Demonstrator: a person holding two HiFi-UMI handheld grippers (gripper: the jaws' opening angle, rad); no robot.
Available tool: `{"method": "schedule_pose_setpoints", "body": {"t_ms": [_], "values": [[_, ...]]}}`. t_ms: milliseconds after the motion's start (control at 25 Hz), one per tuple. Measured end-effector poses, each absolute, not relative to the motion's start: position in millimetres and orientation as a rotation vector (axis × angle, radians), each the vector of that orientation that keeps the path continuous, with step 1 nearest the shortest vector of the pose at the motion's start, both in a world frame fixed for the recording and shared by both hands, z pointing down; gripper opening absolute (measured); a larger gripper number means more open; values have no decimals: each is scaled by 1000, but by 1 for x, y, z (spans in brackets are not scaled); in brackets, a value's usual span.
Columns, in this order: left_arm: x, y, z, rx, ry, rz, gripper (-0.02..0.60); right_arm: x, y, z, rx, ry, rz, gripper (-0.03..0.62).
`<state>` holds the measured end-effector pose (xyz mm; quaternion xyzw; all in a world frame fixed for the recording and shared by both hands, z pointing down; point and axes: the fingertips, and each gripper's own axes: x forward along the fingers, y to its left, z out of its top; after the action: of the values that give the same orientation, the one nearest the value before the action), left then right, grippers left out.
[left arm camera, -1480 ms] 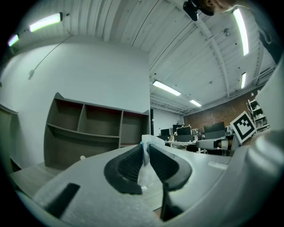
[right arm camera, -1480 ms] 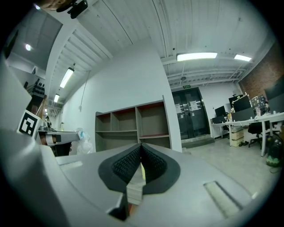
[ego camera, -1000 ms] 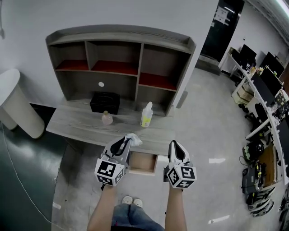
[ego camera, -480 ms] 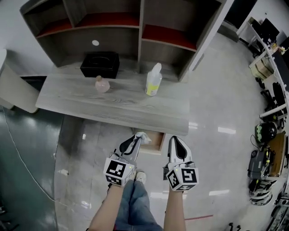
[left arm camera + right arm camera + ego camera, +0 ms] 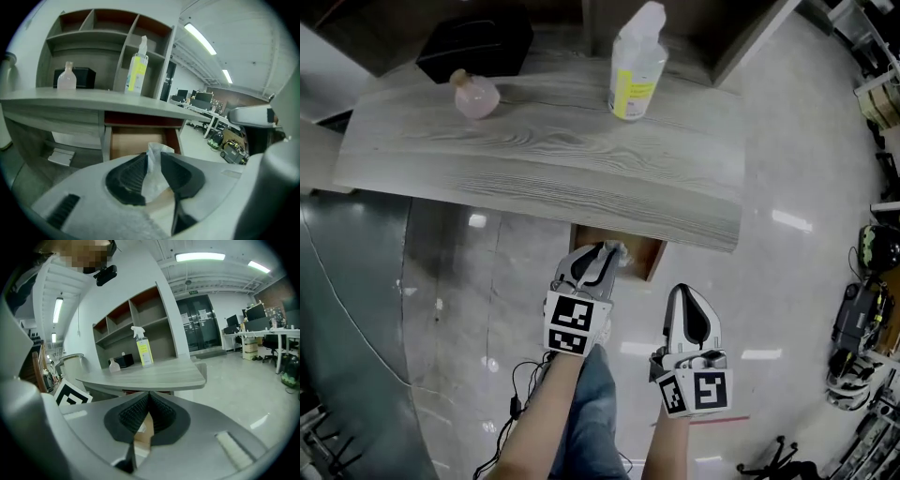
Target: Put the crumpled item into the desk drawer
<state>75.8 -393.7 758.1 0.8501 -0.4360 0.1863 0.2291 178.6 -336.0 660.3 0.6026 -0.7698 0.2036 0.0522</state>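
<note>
White and thin, the one crumpled item [image 5: 156, 168] looks like a tissue with sharp folds. It stands between the two black ribbed pads of the left gripper [image 5: 599, 254], whose jaws are opening, so the wad sits loosely in the gap and its top pokes out above the tips. In the head view it hangs just at the front edge of the single drawer [image 5: 646, 260], which is pulled out from under the desk. The drawer is a shallow box of light brown wood with a smooth bare bottom. The desk [image 5: 544, 178] has one long top of grey board with a printed wood grain and a straight front edge. Three things stand on it: one tall translucent spray bottle [image 5: 636, 66] with a yellow label, one small round pink bottle [image 5: 475, 94], and one black rectangular box [image 5: 473, 42] at the back. Behind them rises one shelf unit [image 5: 93, 33] of the same grey board with red-brown inner panels. The right gripper [image 5: 687, 296] hangs well apart from the drawer, nearer to the person. Its two ribbed jaws are pressed together tip to tip with nothing between them. Each of the two grippers is pale grey moulded plastic and carries one cube with black and white squares. The floor [image 5: 787, 169] is glossy grey and reflects the ceiling lights.
</note>
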Motion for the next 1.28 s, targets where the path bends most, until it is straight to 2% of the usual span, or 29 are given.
{"method": "schedule_pose_setpoints", "body": {"t_ms": [120,240,360,480,840,1080,1280], "values": [[79,-396,772,2306,-1182,534,138,183,-335,667,1838,-2338,642,11],[78,-393,774,2297,-1176,549,146,184,-338,663,1841,-2344,635,11],[75,-392,762,2314,-1186,528,139,183,-345,650,1852,-2363,614,11],[68,-391,730,2346,-1222,477,85,183,-351,630,1865,-2381,575,11],[27,-439,532,2540,-1435,224,9,191,-396,491,1968,-2470,351,11],[18,-463,391,2701,-1544,33,0,203,-414,376,2022,-2566,119,11],[11,-454,319,2796,-1581,-68,0,204,-410,318,2042,-2591,-19,11]]}}
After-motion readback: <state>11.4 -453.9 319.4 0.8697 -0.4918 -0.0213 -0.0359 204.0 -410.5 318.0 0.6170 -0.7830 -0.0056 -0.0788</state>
